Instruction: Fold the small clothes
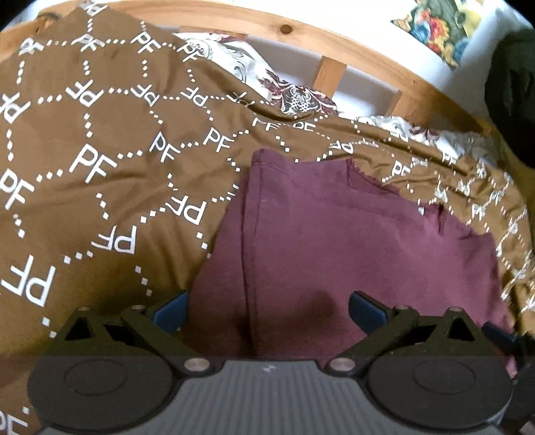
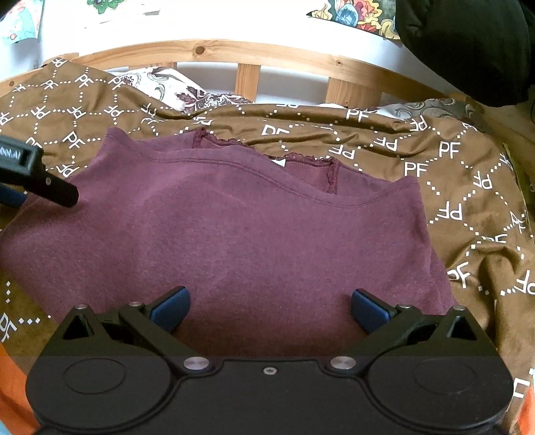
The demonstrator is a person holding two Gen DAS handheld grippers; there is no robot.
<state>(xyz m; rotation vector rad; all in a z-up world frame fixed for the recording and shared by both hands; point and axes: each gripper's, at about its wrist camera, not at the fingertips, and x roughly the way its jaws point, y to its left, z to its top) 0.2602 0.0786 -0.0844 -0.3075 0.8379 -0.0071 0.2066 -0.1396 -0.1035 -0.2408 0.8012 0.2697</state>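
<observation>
A brown bedspread point(image 2: 418, 200) printed with white "PF" letters and dotted diamonds covers the bed. Behind it runs a curved pine headboard rail point(image 2: 254, 53) on short slats point(image 2: 247, 80). A floral pillow point(image 2: 174, 87) lies between bedspread and rail. Above the rail, a brightly lit white wall point(image 2: 217, 23) carries a colourful patterned cloth point(image 2: 357, 15).

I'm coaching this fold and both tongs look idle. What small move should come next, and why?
Probably lower the left tongs onto the maroon top's near edge and close. Both the left and right tongs are open, holding nothing, and the top lies partly folded on the brown bedspread, its lace neckline showing.
</observation>
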